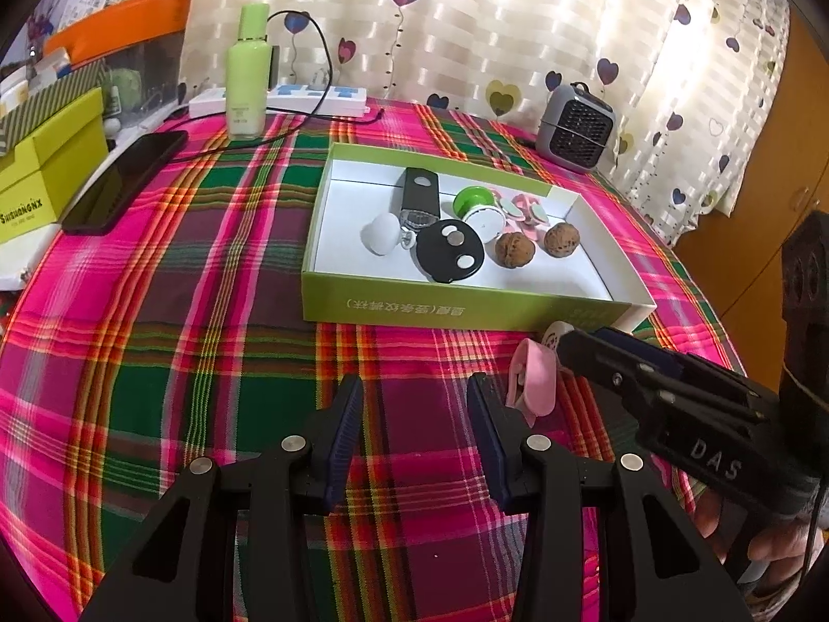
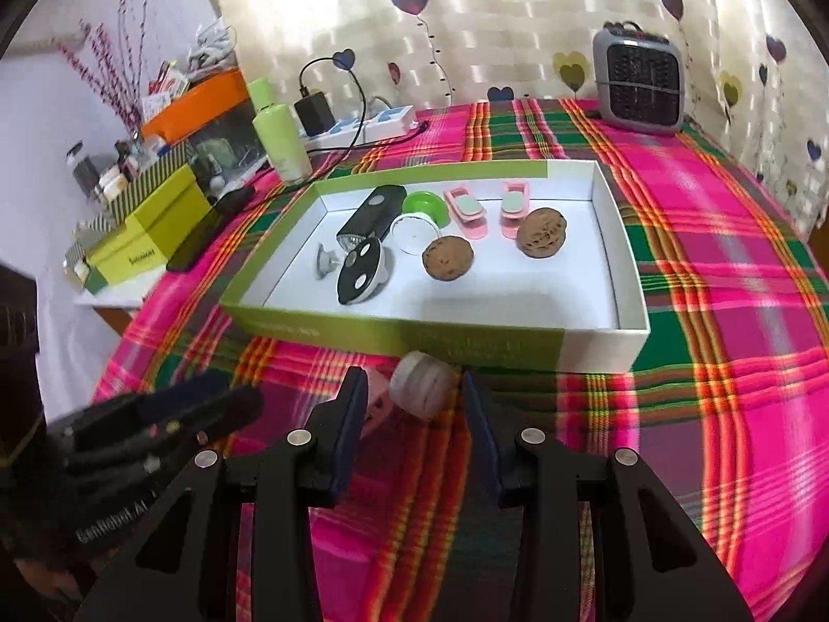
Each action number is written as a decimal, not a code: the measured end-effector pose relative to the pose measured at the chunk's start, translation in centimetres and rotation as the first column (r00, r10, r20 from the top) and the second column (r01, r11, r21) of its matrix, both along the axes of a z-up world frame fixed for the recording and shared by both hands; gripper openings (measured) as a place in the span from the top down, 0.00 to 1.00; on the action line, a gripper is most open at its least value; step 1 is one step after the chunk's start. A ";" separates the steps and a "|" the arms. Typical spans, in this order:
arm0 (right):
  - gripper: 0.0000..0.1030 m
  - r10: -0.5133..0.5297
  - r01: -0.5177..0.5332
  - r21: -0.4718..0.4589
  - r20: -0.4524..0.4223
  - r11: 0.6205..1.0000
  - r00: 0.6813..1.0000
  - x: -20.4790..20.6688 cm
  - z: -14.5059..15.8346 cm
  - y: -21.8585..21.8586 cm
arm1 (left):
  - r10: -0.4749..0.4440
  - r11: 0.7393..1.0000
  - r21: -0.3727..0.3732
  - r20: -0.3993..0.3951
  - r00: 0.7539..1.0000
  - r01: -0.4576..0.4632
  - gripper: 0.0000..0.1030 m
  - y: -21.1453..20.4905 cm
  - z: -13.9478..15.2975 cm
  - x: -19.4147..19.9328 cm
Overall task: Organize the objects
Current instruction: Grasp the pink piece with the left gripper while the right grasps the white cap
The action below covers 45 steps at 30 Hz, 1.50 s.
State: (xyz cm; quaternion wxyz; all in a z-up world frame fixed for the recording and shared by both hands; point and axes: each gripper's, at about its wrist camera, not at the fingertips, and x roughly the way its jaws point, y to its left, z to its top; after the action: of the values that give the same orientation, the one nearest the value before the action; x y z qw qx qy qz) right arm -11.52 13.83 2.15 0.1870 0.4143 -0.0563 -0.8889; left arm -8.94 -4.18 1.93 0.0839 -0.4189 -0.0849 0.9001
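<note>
A shallow green-and-white box (image 1: 466,311) (image 2: 394,337) on the plaid cloth holds a black flashlight (image 2: 365,220), a black oval disc (image 2: 360,272), two walnuts (image 2: 448,257), pink clips (image 2: 466,210) and a green-and-white round piece (image 2: 419,217). In front of the box lie a white round cap (image 2: 419,389) (image 1: 554,334) and a loose pink clip (image 1: 533,383) (image 2: 375,404). My right gripper (image 2: 412,389) (image 1: 583,339) is open, with the cap between its fingertips and gaps showing at the pads. My left gripper (image 1: 414,394) (image 2: 233,396) is open and empty, just left of the pink clip.
A green bottle (image 1: 248,72), a power strip (image 1: 290,98) with a cable and a black phone (image 1: 124,181) sit at the back left. Yellow-green boxes (image 1: 46,176) stand at the left edge. A small grey heater (image 2: 642,83) is at the back right by the curtain.
</note>
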 end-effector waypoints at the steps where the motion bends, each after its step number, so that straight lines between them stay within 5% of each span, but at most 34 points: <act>1: 0.62 -0.006 0.006 -0.004 0.003 1.000 1.000 -0.1 0.0 0.0 | -0.001 1.000 0.001 0.000 1.000 0.001 0.61 0.1 0.0 0.0; 14: 0.62 -0.058 0.059 -0.020 0.047 0.998 0.997 -1.1 -0.7 0.3 | -0.010 1.000 0.007 0.010 1.000 0.010 0.61 0.1 -0.3 -0.3; 19: 0.81 -0.082 0.082 -0.012 0.050 0.997 0.995 -1.1 -0.9 0.9 | -0.022 1.000 0.011 0.005 1.000 0.022 0.61 0.7 -0.1 -0.2; 45: 0.81 -0.121 0.121 0.018 0.028 0.993 0.992 0.4 -0.4 4.2 | -0.175 0.984 0.002 0.016 0.984 0.175 0.61 5.2 0.0 -1.3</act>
State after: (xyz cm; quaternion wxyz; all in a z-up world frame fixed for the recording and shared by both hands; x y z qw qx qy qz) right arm -11.14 18.06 1.70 0.1285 0.4248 -0.0766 -0.8929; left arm -10.21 1.04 1.97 0.1624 -0.4318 -0.0488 0.8859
